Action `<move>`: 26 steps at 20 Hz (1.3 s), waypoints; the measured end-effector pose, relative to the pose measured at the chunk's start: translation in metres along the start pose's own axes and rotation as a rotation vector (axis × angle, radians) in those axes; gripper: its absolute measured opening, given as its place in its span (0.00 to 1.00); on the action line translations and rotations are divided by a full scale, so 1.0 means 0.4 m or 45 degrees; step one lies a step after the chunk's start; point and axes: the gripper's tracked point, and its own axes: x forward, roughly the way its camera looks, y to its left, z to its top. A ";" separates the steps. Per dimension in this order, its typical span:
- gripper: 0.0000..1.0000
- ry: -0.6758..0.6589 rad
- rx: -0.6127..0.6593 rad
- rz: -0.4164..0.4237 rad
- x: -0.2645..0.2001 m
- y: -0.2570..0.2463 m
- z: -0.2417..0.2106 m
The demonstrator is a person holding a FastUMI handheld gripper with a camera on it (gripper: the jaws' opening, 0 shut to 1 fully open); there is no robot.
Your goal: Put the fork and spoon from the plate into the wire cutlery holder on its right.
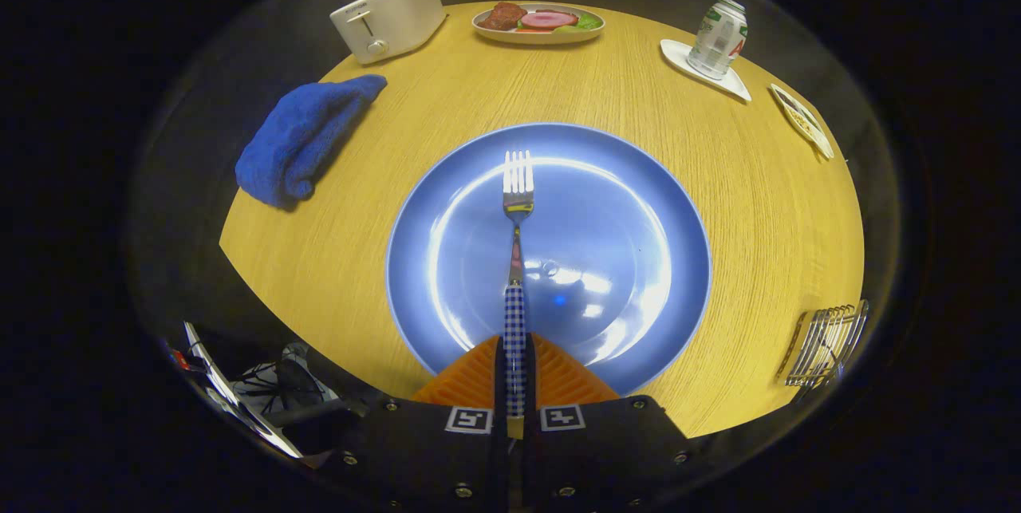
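Note:
A fork (517,218) with a blue checked handle sticks straight out ahead of my gripper (515,361), over the blue plate (638,202). Both orange fingers (558,373) are closed tight on the fork's handle. The tines point away from me, above the plate's middle; I cannot tell if they touch it. The plate sits on the wooden table and holds nothing else that I can see. The wire cutlery holder (825,344) stands to the right of the plate, near the table's edge.
A folded blue cloth (303,138) lies left of the plate. Beyond it are a white toaster (387,17), a dish of food (538,21), a can on a white coaster (718,38) and a small tray (802,120) at the far right.

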 end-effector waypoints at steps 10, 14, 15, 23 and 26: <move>0.08 0.100 -0.271 -0.075 -0.131 -0.092 0.004; 0.08 0.112 -0.306 -0.121 -0.203 -0.151 -0.028; 0.08 0.115 -0.300 -0.128 -0.217 -0.165 -0.037; 0.07 0.095 -0.233 -0.153 -0.345 -0.239 -0.106; 0.08 0.107 -0.246 -0.215 -0.416 -0.314 -0.141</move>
